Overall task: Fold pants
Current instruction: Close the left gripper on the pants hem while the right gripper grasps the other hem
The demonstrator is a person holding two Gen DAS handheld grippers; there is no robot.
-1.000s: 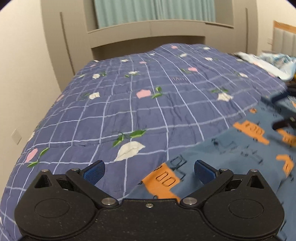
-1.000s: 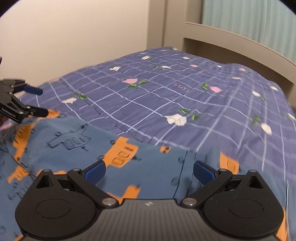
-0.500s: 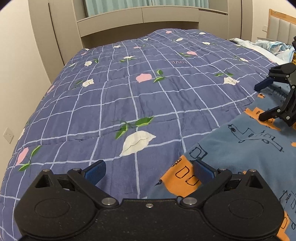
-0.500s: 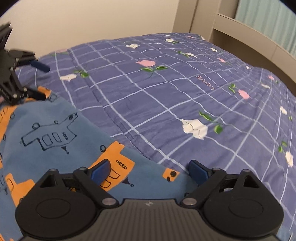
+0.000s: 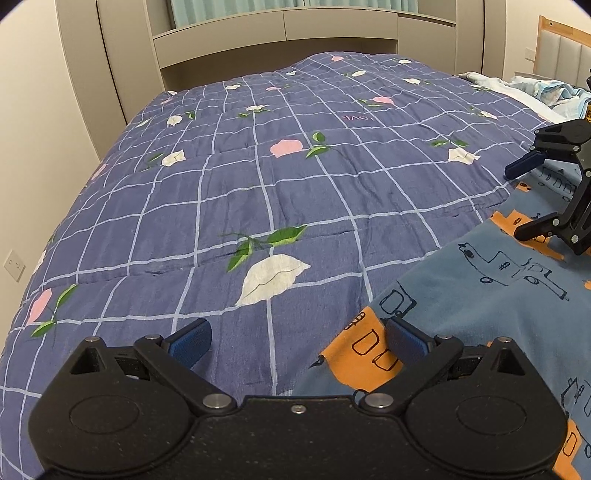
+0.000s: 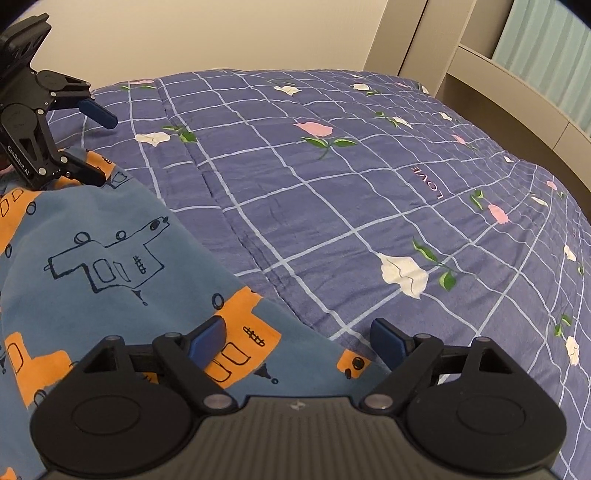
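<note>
Blue pants with orange vehicle prints (image 5: pixel 491 291) lie on the bed; they also show in the right wrist view (image 6: pixel 92 258). My left gripper (image 5: pixel 299 341) is open, low over the pants' left edge, its right finger over an orange patch. My right gripper (image 6: pixel 299 338) is open over the pants' right edge. Each gripper shows in the other's view: the right one (image 5: pixel 524 201) at the far right, the left one (image 6: pixel 98 147) at the upper left, both open just above the fabric.
The bed is covered by a purple checked quilt with flowers (image 5: pixel 280 177). A beige headboard shelf (image 5: pixel 295 29) stands behind, with walls beside it. Crumpled light bedding (image 5: pixel 546 88) lies at the far right.
Both grippers have drawn back toward the near edge of the pants and lowered; the views turned so more quilt and less of the pants shows. Both stay open.
</note>
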